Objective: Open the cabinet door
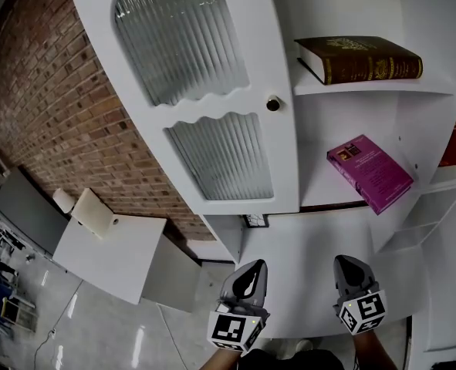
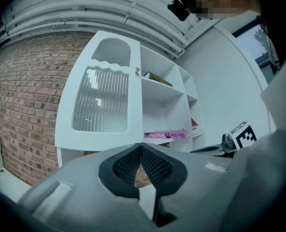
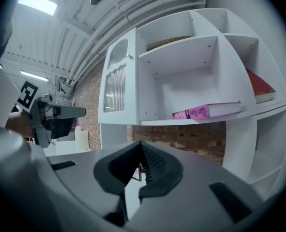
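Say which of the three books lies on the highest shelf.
The dark brown book, on the upper shelf; the magenta book lies one shelf below, the red book further right.

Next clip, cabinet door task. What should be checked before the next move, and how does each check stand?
1. Cabinet door open: not ok, it appears shut beside the open shelves.
2. Knob in view, unobstructed: ok.
3. Left tool empty: ok, jaws shut.
4. Right tool empty: ok, jaws shut.
5. A tool at the knob: not ok, both are apart from it.
6. Hinge side: cannot tell.
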